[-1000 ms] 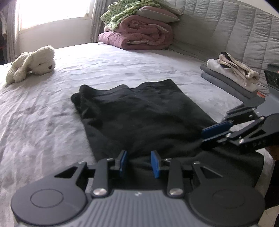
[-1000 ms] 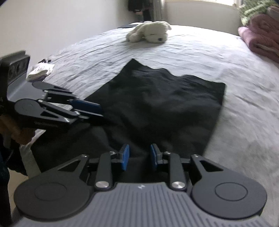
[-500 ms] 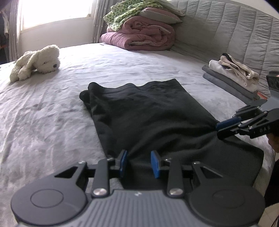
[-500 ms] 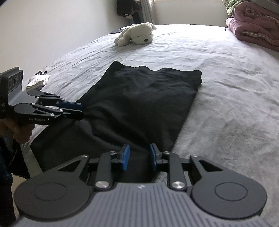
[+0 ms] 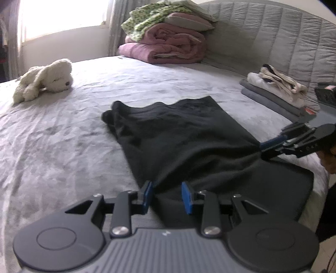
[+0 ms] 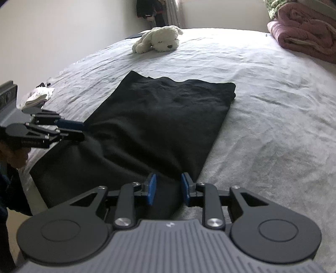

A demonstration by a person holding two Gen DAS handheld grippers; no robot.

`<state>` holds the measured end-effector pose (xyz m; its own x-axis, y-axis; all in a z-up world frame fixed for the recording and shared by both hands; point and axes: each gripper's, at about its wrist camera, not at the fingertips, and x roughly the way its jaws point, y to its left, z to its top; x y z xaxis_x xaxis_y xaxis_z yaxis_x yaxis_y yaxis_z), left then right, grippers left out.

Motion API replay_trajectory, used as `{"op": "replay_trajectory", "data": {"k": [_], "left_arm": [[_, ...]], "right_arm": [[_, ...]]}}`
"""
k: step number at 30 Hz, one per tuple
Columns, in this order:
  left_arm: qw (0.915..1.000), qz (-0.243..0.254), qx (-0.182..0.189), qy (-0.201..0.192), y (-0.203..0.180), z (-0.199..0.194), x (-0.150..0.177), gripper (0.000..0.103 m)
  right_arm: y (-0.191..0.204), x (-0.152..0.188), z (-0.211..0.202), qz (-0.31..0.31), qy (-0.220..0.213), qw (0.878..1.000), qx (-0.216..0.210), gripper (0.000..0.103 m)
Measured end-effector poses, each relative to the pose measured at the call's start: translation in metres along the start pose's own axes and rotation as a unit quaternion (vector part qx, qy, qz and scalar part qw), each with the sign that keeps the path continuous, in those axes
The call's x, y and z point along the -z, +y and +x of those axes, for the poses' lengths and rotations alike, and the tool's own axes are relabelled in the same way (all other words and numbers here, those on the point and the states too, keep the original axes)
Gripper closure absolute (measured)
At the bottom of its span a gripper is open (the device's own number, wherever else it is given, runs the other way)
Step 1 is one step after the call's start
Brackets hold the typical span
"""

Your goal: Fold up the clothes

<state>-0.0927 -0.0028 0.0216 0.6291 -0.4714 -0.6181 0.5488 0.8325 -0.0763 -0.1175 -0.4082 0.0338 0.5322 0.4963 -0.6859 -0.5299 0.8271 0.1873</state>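
black garment (image 5: 184,138) spread flat on grey bed (image 5: 63,147), near edge lifted | left gripper (image 5: 167,196) partly closed, pinching one near corner | right gripper (image 6: 168,185) partly closed, pinching the other | plush dog (image 5: 45,78) well beyond | folded clothes (image 5: 275,88) by headboard

Grey bed (image 5: 63,147), quilted headboard (image 5: 262,52), bright window (image 5: 63,16).

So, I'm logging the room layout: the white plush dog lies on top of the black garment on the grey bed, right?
Not quite. The white plush dog lies on the grey bed itself, well beyond the black garment's far edge, as the right wrist view shows.
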Motion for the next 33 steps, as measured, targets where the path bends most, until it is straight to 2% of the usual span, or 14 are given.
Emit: {"op": "replay_trajectory", "data": {"k": [4,7,9,10,13,17,20,22,24,25,28,33], "left_arm": [[0.9998,-0.016,-0.004,0.008,0.008,0.003,0.001,0.071],[0.9998,0.010,-0.016,0.008,0.002,0.002,0.002,0.071],[0.9996,0.014,-0.022,0.008,0.002,-0.001,0.002,0.071],[0.9997,0.008,-0.024,0.006,0.004,-0.003,0.001,0.071],[0.9996,-0.007,-0.029,-0.001,0.007,-0.009,-0.001,0.071],[0.9994,0.015,-0.005,-0.030,-0.008,-0.021,-0.004,0.071],[0.9991,0.026,0.016,-0.030,-0.020,-0.020,-0.003,0.071],[0.9993,0.028,0.020,-0.016,-0.025,-0.014,-0.002,0.071],[0.9996,0.025,0.014,0.005,-0.027,-0.006,0.001,0.071],[0.9996,0.024,0.010,0.009,-0.027,-0.003,0.001,0.071],[0.9996,0.021,-0.001,0.021,-0.028,0.003,0.003,0.071],[0.9996,0.005,0.001,0.027,-0.025,0.004,0.001,0.071]], "right_arm": [[-0.002,-0.001,-0.002,0.004,0.004,1.000,0.002,0.075],[-0.002,-0.001,-0.004,0.000,0.005,1.000,0.012,0.075],[-0.002,-0.002,-0.008,0.002,-0.001,1.000,0.025,0.068],[-0.002,-0.003,-0.010,0.003,-0.005,1.000,0.027,0.068],[0.005,-0.004,-0.018,-0.010,-0.016,1.000,0.002,0.068],[0.021,-0.003,-0.021,-0.048,-0.007,0.999,-0.025,0.070],[0.025,-0.001,-0.020,-0.053,0.002,0.998,-0.025,0.072],[0.022,0.000,-0.021,-0.031,0.004,0.999,-0.012,0.072],[0.015,0.003,-0.030,0.022,-0.002,1.000,-0.004,0.070],[0.012,0.006,-0.036,0.051,-0.008,0.999,-0.007,0.067],[0.010,0.024,-0.054,0.123,-0.025,0.992,-0.024,0.067],[0.027,0.059,-0.070,0.170,-0.031,0.984,-0.054,0.067]]}}
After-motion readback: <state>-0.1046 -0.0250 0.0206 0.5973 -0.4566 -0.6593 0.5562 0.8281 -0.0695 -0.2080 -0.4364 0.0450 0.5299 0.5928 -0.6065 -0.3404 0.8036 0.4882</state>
